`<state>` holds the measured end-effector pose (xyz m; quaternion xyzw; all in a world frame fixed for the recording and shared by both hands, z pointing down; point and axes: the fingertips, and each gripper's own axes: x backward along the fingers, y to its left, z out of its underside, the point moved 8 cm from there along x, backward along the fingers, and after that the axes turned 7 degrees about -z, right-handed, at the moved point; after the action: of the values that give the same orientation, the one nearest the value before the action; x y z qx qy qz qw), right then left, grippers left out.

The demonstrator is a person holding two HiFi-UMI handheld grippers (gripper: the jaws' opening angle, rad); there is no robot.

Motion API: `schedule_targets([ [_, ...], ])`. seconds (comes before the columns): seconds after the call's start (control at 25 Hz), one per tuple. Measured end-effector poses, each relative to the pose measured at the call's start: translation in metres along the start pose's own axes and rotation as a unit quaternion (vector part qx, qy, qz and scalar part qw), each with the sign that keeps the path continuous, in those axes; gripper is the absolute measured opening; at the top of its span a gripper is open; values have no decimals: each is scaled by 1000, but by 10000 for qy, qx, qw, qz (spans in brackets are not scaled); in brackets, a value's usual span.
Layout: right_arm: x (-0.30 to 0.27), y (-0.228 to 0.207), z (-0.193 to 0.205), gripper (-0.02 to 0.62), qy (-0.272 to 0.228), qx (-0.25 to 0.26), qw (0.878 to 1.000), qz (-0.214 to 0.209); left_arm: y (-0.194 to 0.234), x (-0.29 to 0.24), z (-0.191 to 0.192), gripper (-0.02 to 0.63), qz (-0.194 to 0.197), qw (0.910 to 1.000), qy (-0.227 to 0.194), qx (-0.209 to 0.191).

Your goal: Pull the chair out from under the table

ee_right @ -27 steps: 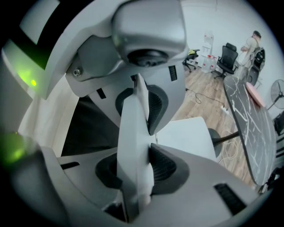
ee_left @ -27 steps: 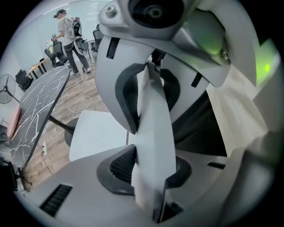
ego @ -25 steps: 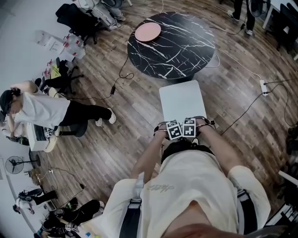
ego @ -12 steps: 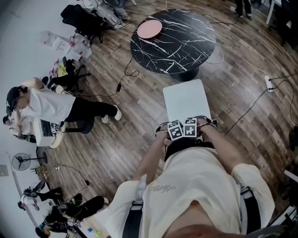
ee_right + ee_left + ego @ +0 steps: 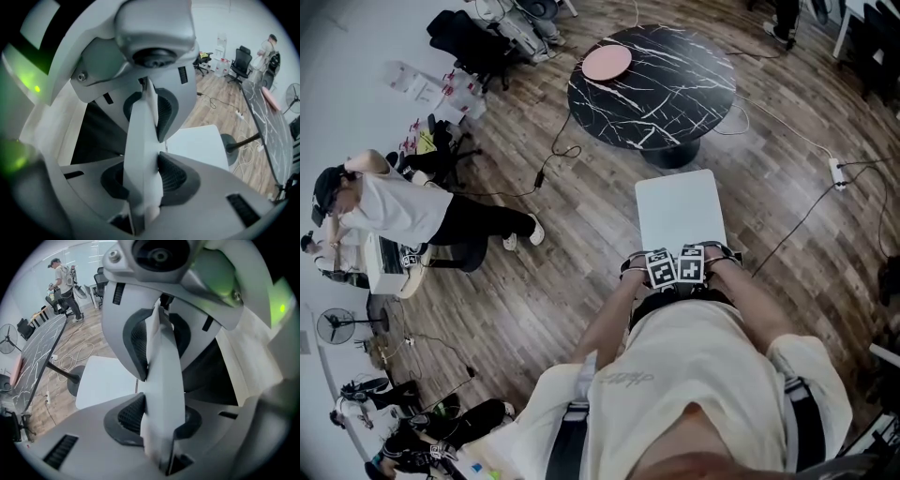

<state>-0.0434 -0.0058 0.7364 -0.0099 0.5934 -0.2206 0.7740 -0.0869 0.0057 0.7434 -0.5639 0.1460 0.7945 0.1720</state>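
Two tools, left tool (image 5: 157,380) and right tool (image 5: 145,140) side by side, clench the back edge of the white chair (image 5: 680,211); its seat runs straight ahead of them toward the round worktop (image 5: 656,80), apparently clear of it.

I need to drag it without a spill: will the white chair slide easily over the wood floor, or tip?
Probably slides readily: the white chair stands on smooth wood floor. Its thin backrest looks rigid, not bending where the left gripper, just tightened, and right gripper clamp it. Pulled from the top, it might tip back.
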Motion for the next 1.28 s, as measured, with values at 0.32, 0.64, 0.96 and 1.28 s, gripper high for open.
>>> schedule_targets([
  [0.32,-6,20,3,111,-8,-63,9999,-87,-22,-1,2,107,88,9999,41,-102],
  [0.64,-8,22,4,112,-175,-126,9997,88,-22,-1,3,110,113,9999,-19,111],
  [0.96,9,24,6,117,-171,-165,9997,20,-20,17,4,114,171,9997,4,165],
  [1.28,56,37,0,101,-348,-203,9990,207,-19,84,-2,112,-163,9987,-457,132],
])
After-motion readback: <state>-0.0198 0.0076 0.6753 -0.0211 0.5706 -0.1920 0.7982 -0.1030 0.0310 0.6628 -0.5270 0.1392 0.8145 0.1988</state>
